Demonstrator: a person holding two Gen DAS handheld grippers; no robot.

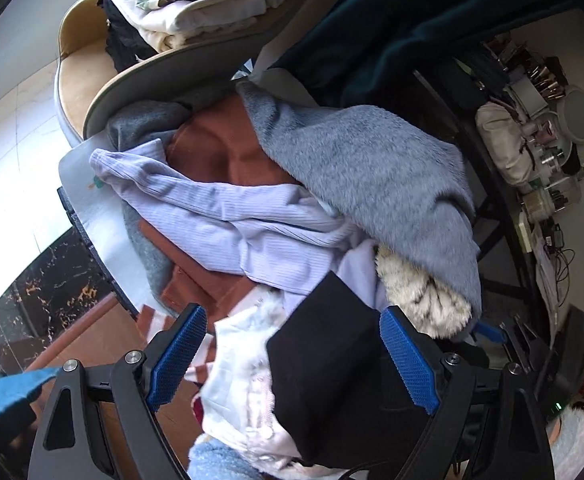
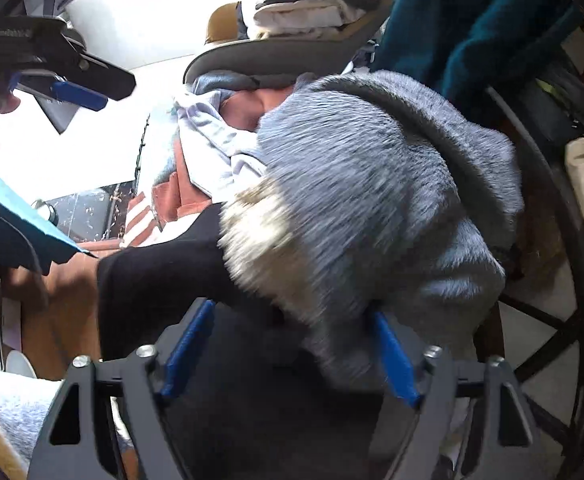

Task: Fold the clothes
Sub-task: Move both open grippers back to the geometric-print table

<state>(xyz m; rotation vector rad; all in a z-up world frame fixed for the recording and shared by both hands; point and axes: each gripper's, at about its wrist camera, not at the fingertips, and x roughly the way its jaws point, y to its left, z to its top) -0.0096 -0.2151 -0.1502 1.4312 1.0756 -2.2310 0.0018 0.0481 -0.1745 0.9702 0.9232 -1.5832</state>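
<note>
While both sets of jaws gape wide, empty: grey fleece (image 2: 371, 184) directly below right gripper (image 2: 292, 354); left gripper (image 1: 292, 360) over black garment (image 1: 331, 364), farther off.

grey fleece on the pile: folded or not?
Not folded. The grey fleece lies crumpled and draped over the lilac ribbed top and rust garment, no flat layers or squared edges.

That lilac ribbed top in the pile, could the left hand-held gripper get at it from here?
Probably yes. The lilac ribbed top lies exposed on the pile, just beyond the open left hand-held gripper. Only a black garment sits between its fingers, and the grey fleece covers one edge.
</note>
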